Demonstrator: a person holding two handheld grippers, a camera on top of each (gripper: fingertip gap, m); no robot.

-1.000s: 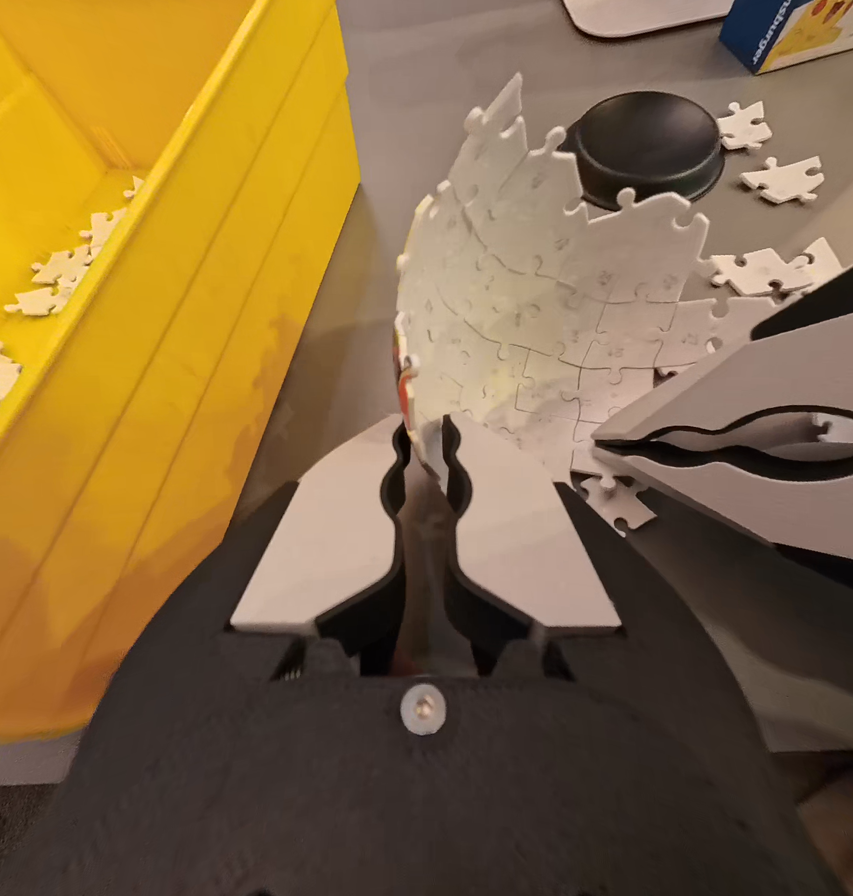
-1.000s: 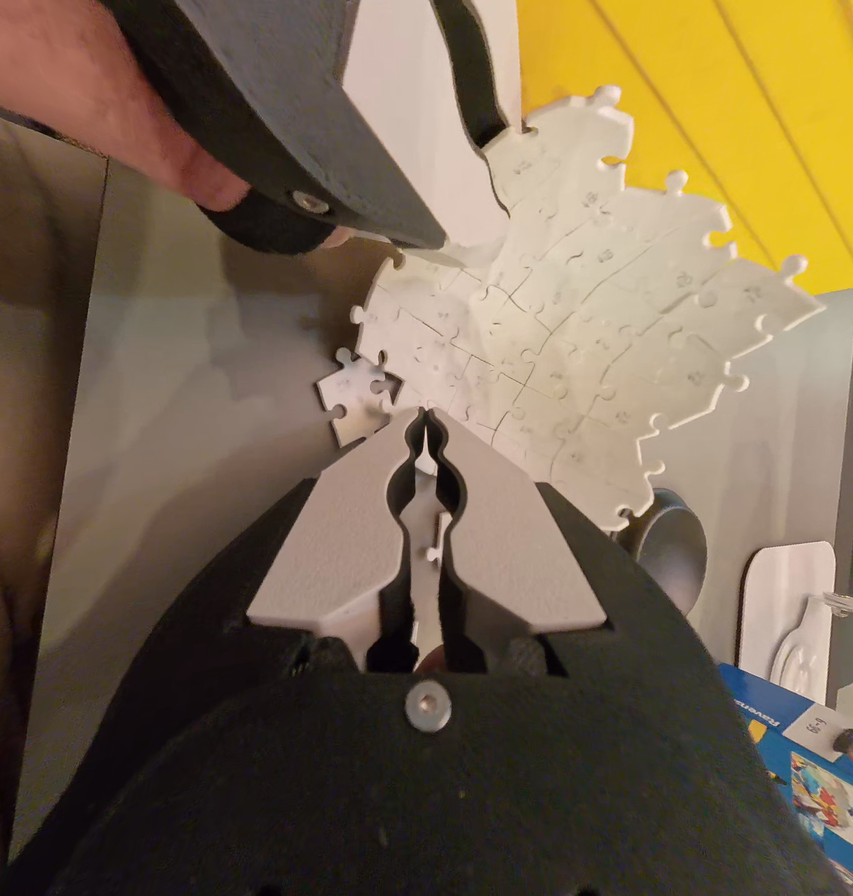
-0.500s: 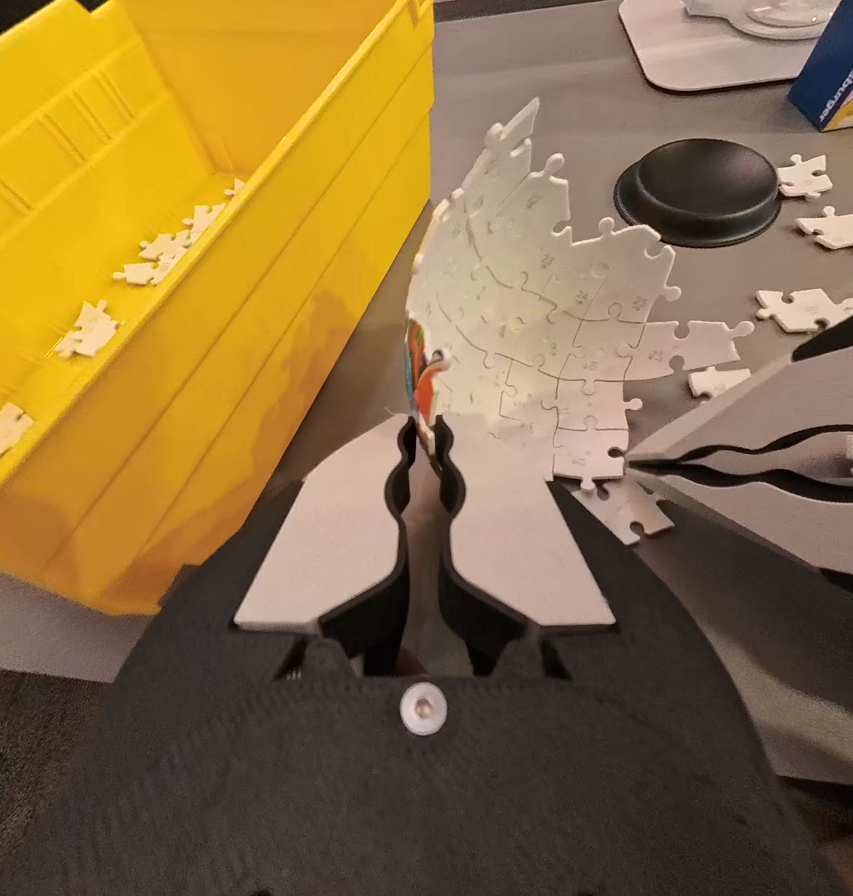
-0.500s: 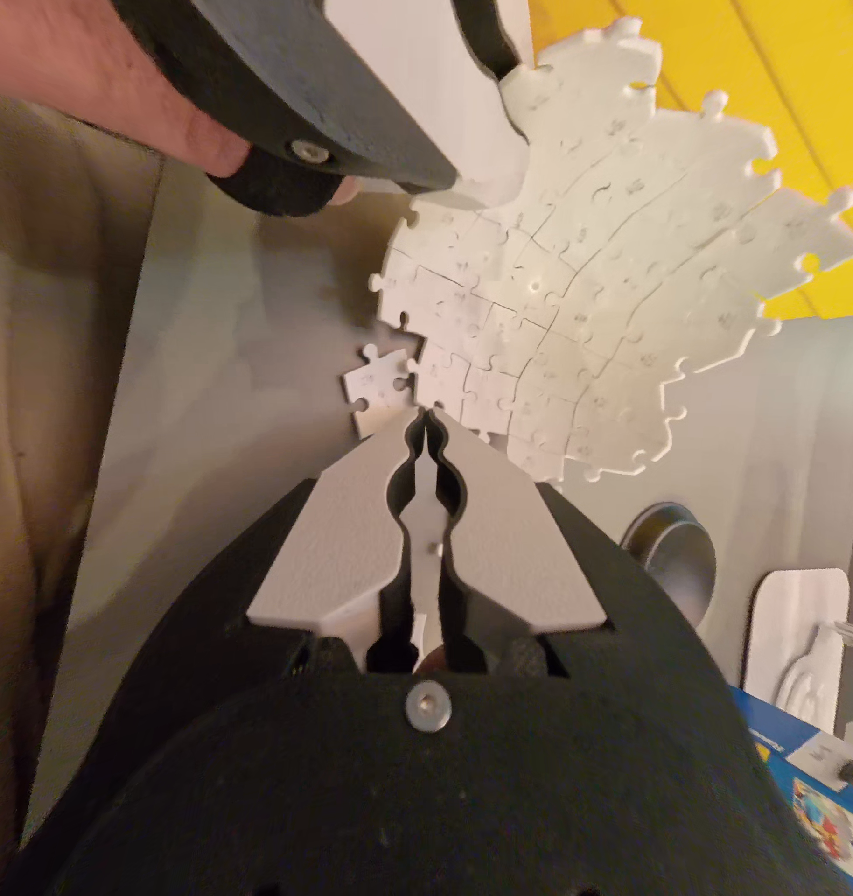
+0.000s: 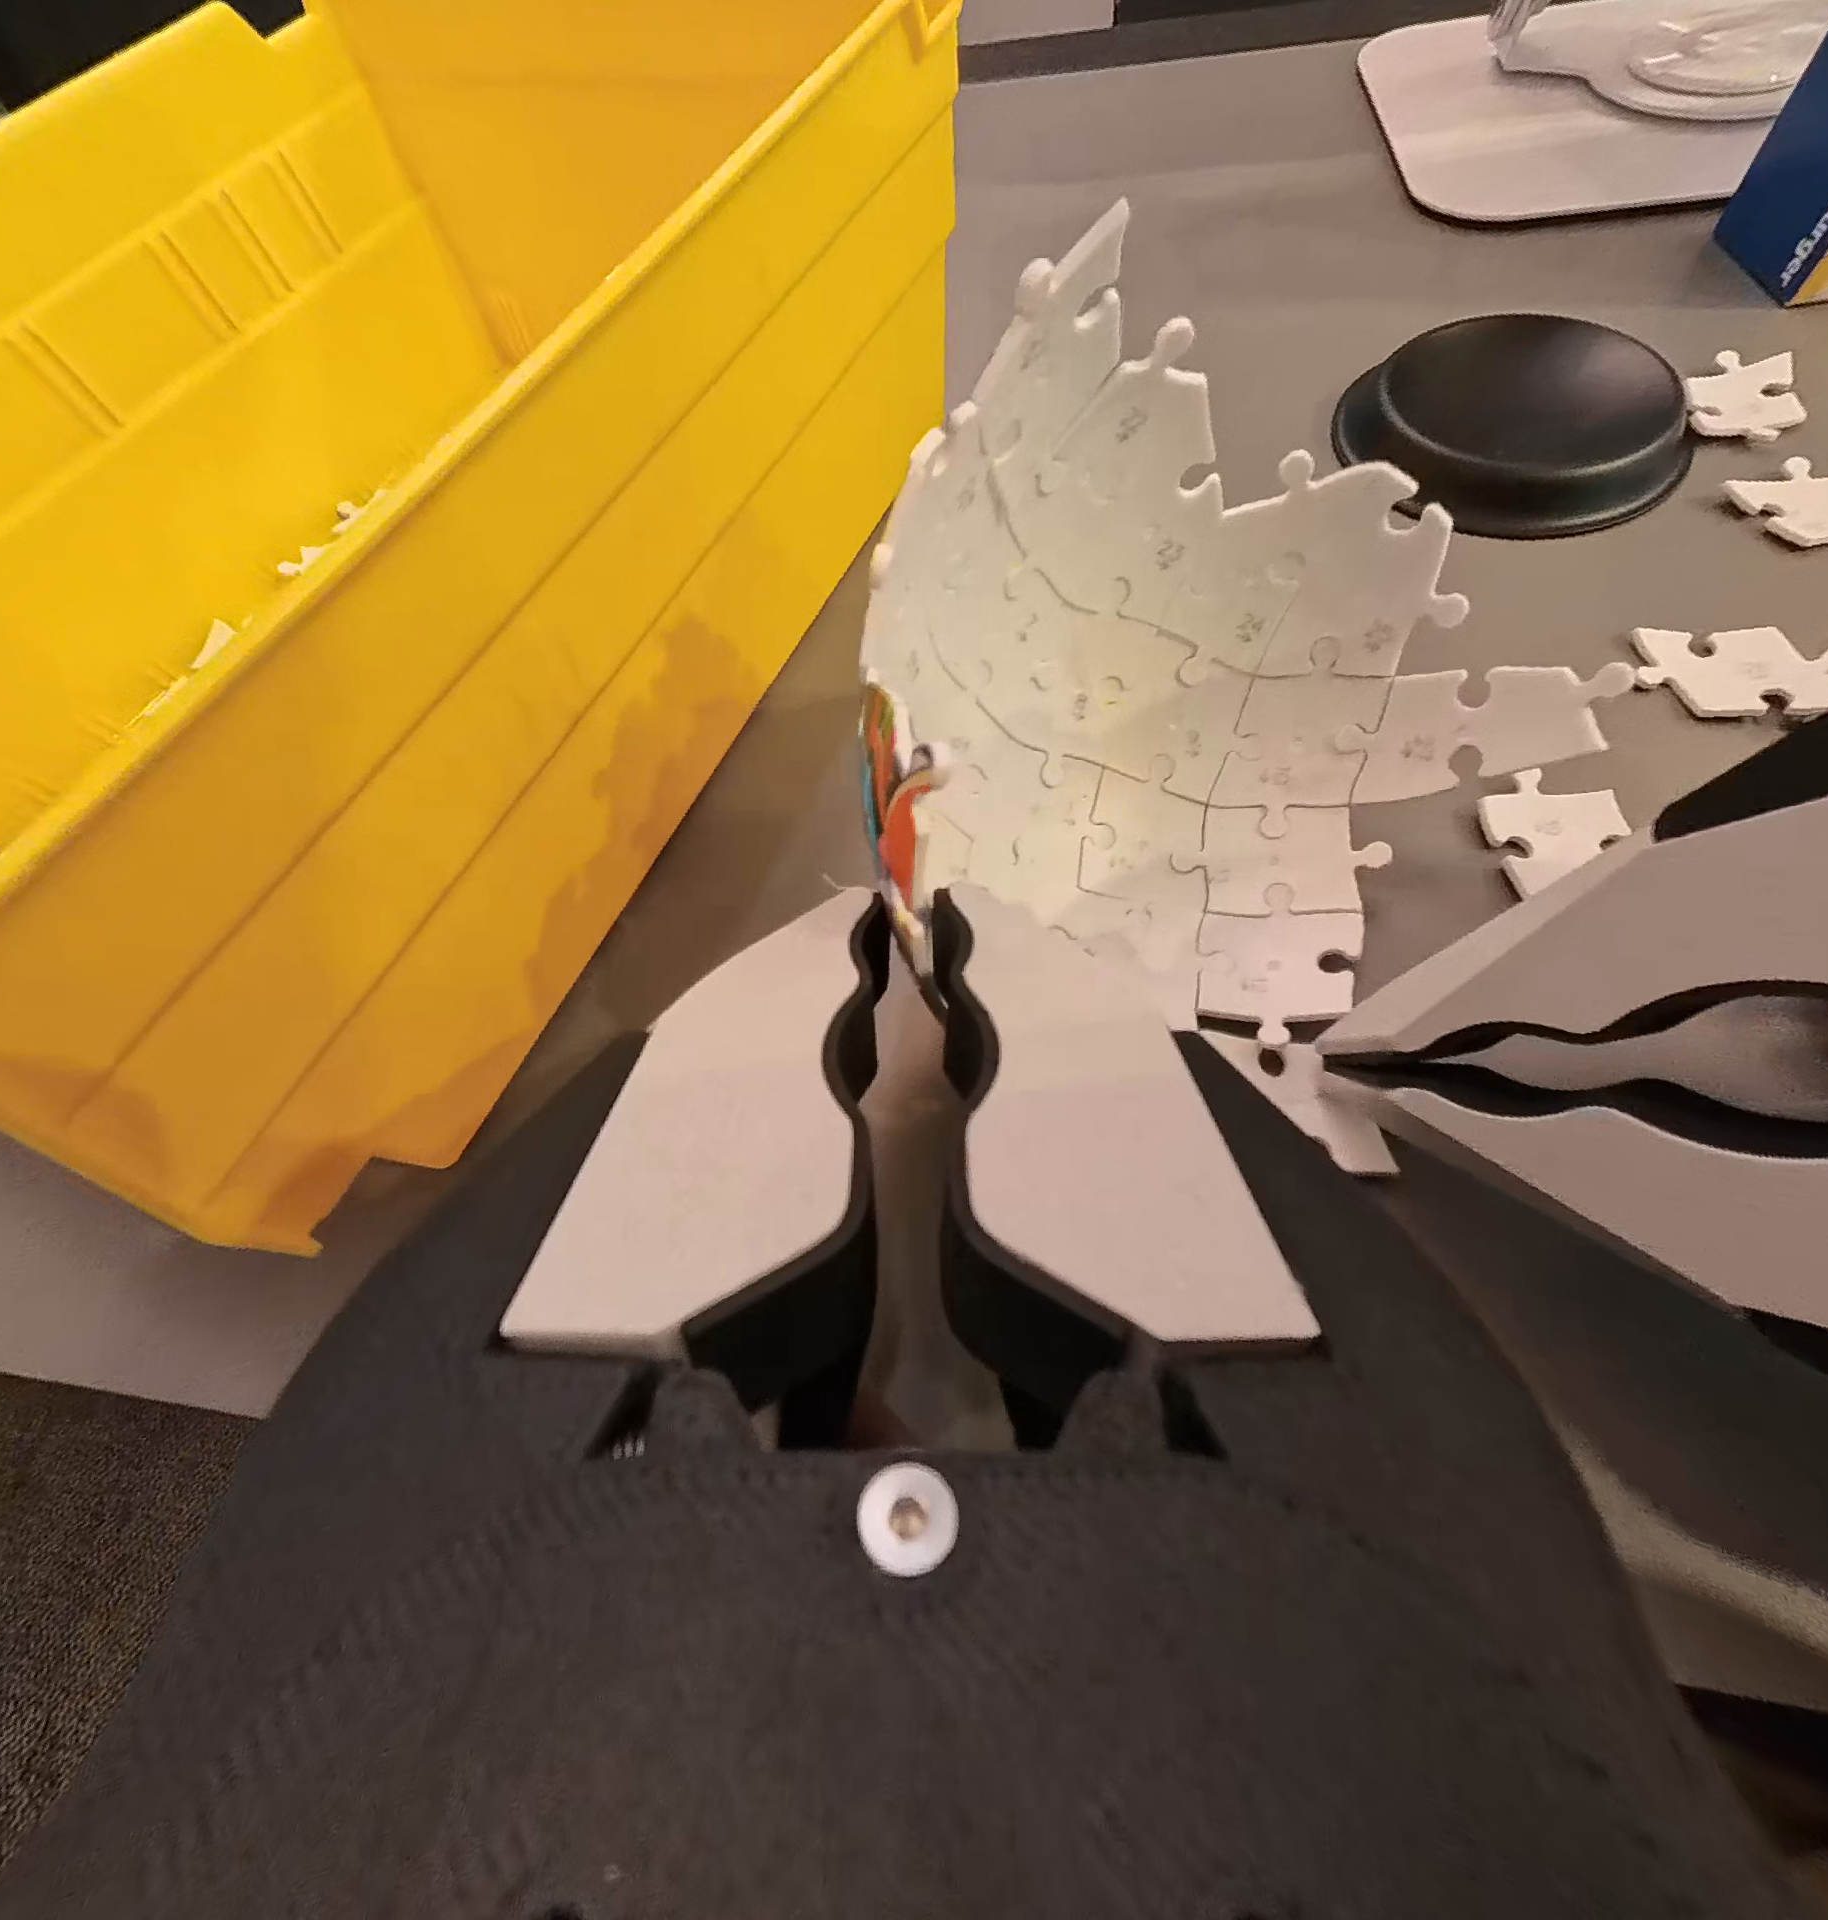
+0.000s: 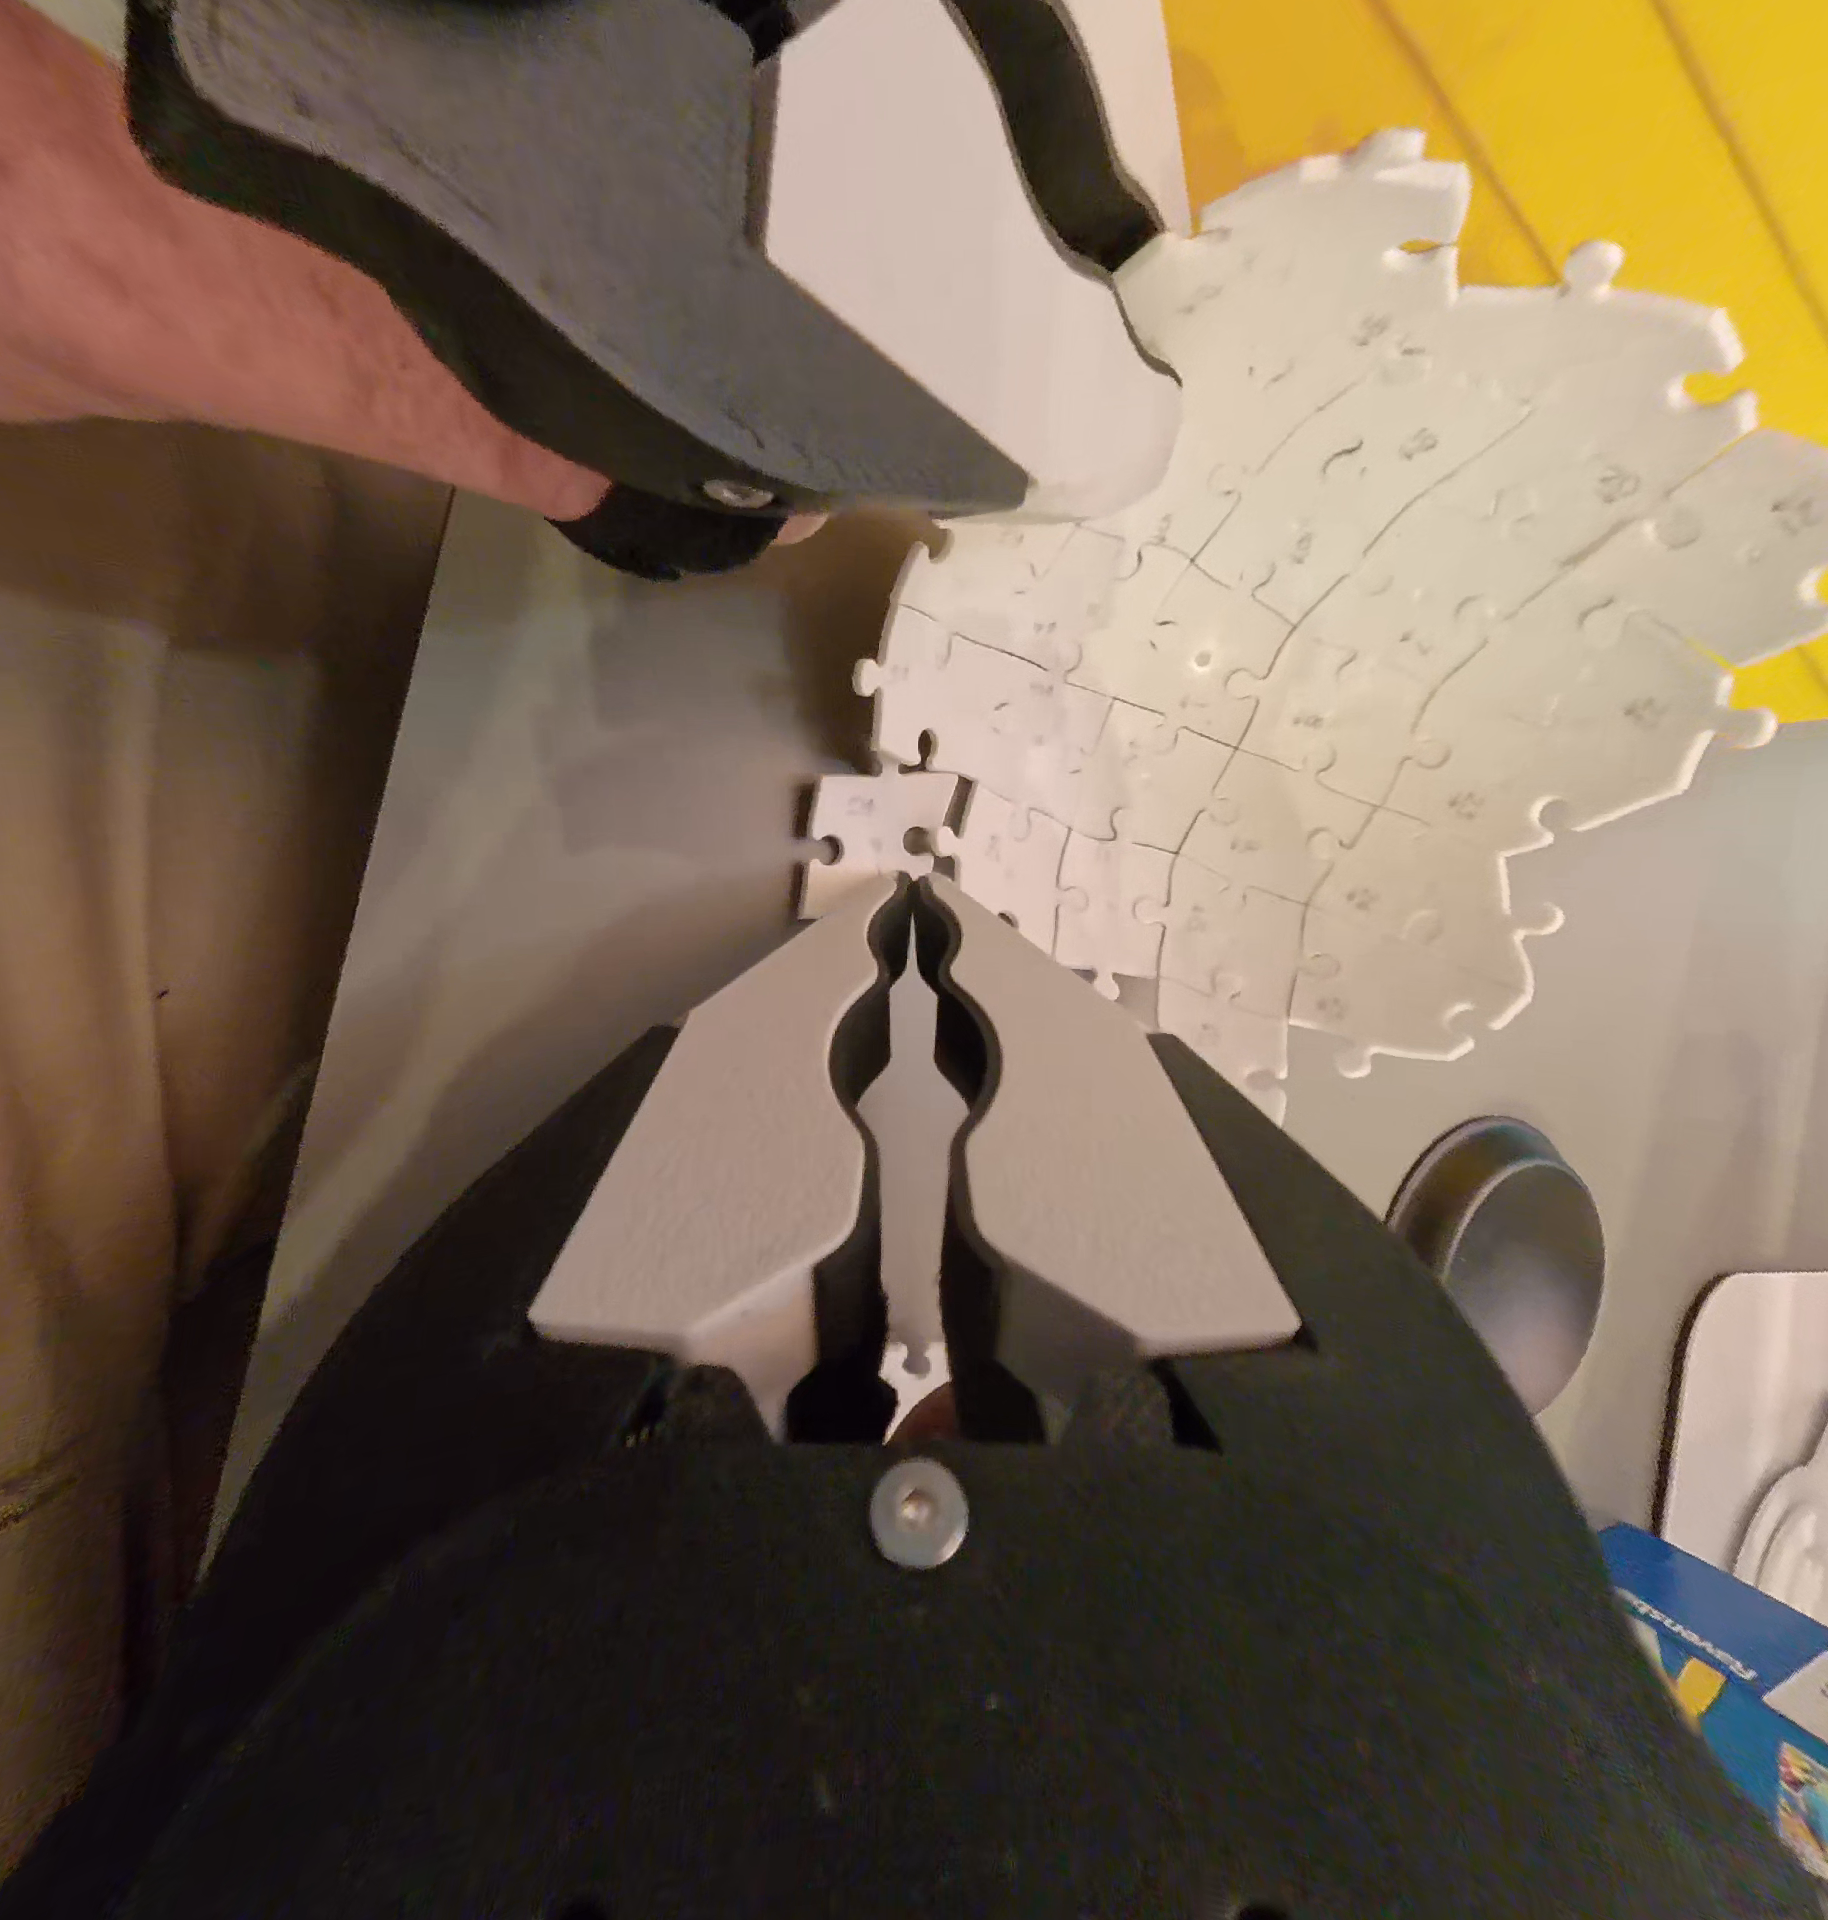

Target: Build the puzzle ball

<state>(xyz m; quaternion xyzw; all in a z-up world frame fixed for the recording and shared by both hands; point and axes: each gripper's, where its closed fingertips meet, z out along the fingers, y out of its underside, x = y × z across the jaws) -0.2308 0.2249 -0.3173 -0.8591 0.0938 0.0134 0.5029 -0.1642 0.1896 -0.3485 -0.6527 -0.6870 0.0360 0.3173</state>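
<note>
One curved shell (image 5: pixel 1128 717) of joined white pieces, the half-built ball, stands on edge on the grey table (image 5: pixel 1232 197), its blank, numbered inside turned to both cameras and a strip of coloured print showing along its left rim. The left gripper (image 5: pixel 912 914) is clamped on the shell's lower rim. At the shell's lower corner the right gripper (image 6: pixel 911 891) is pinched tight on a single loose piece (image 6: pixel 874 831), which sits just beside the shell's edge (whether its tab is seated I cannot tell). Left of the shell, close by, stands a yellow bin (image 5: pixel 453 582) with a few loose pieces inside. Behind the shell sits a black domed stand (image 5: pixel 1523 436); right of it, several spare pieces (image 5: pixel 1741 665) lie flat. Farther back are a blue box (image 5: pixel 1793 208) and a white tray (image 5: pixel 1533 145).
</note>
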